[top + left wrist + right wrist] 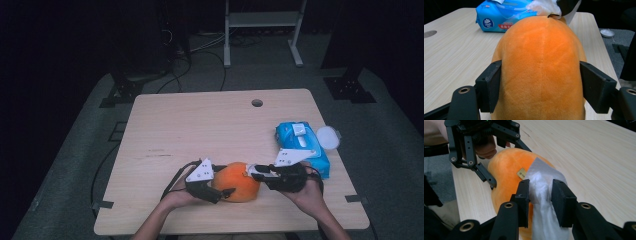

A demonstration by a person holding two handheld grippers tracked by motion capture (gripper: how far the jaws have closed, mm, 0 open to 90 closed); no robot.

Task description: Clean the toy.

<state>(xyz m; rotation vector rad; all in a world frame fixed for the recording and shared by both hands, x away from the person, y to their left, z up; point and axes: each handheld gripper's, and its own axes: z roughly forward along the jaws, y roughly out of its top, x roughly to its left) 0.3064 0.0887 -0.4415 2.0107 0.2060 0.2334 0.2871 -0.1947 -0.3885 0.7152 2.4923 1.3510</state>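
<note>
Orange plush (541, 72) clamped lower centre by left gripper (541, 85); white wipe (544, 195) loosely between right gripper (540, 197) pads, liable to slip if loosened further.

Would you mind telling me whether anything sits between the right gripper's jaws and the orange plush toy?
Yes: a crumpled white wet wipe sits between the right gripper jaws, draped on the orange plush toy. The left gripper clasps the toy directly.

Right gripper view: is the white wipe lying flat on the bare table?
No, the white wipe is draped over the orange plush toy, bunched between the right gripper jaws.
</note>
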